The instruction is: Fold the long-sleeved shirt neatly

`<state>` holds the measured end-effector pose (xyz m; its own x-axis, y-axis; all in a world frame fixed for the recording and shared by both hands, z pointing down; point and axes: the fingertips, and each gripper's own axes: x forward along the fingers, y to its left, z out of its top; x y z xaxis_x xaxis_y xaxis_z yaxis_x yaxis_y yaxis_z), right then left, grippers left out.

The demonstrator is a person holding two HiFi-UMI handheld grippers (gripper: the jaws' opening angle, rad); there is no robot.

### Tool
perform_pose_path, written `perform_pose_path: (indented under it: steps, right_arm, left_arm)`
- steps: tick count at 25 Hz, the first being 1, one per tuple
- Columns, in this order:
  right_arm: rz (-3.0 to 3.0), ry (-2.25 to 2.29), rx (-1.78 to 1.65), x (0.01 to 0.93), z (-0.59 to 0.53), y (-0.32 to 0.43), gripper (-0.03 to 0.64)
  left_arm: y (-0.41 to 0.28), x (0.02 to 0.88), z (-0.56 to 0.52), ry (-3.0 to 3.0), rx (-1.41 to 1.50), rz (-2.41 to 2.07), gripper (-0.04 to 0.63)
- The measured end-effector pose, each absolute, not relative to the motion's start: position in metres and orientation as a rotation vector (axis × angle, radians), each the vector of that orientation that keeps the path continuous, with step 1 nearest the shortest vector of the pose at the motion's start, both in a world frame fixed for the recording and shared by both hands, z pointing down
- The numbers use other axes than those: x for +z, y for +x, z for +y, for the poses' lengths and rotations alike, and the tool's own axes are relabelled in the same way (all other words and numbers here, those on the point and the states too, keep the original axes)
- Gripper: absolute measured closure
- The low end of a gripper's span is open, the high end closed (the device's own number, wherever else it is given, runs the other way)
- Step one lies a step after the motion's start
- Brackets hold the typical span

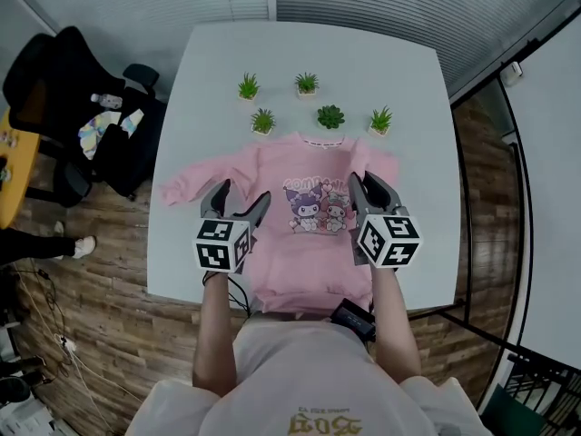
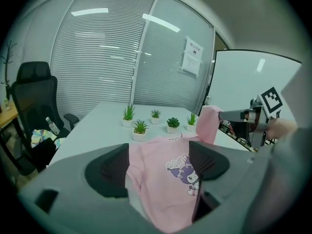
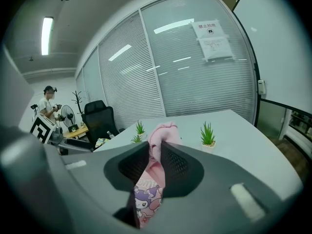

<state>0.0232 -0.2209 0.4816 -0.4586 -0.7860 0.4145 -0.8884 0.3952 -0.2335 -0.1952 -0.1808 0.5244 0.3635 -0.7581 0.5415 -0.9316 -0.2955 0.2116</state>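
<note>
Folding a pink long-sleeved shirt [image 1: 304, 252] that lies flat on a white table [image 1: 218, 62].
Right gripper [image 1: 361, 185] pinches the lifted right sleeve [image 3: 163, 130], likely to fold it inward; left gripper [image 1: 242, 195] hovers over the shirt's 9 o'clock side, jaws spread, empty. Five potted plants [image 1: 307, 84] stand at 12 o'clock, just beyond the collar.

Five small potted plants [image 1: 330, 116] fence the far side just past the pink shirt [image 1: 300, 252], so I find free passage only over the bare white table [image 1: 218, 53] beyond them and along its left and right margins, with a black office chair [image 1: 68, 98] crowding the far-left edge.
</note>
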Motion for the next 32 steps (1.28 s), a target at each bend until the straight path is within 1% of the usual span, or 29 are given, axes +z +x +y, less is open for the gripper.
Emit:
perform_pose_path:
  steps: [8, 17, 32]
  right_arm:
    - [-2.413, 1.379, 0.625, 0.505, -0.227, -0.027, 0.531]
    - [-2.419, 1.276, 0.606, 0.543, -0.228, -0.063, 0.529]
    - [-2.337, 1.171, 0.766, 0.629, -0.232, -0.095, 0.52]
  left_arm:
    - [-0.217, 0.542, -0.182, 2.11, 0.448, -1.458, 0.205]
    - [-0.231, 0.563, -0.182, 2.095, 0.46, -1.446, 0.206]
    - [-0.226, 0.601, -0.176, 2.093, 0.509, -1.35, 0.209]
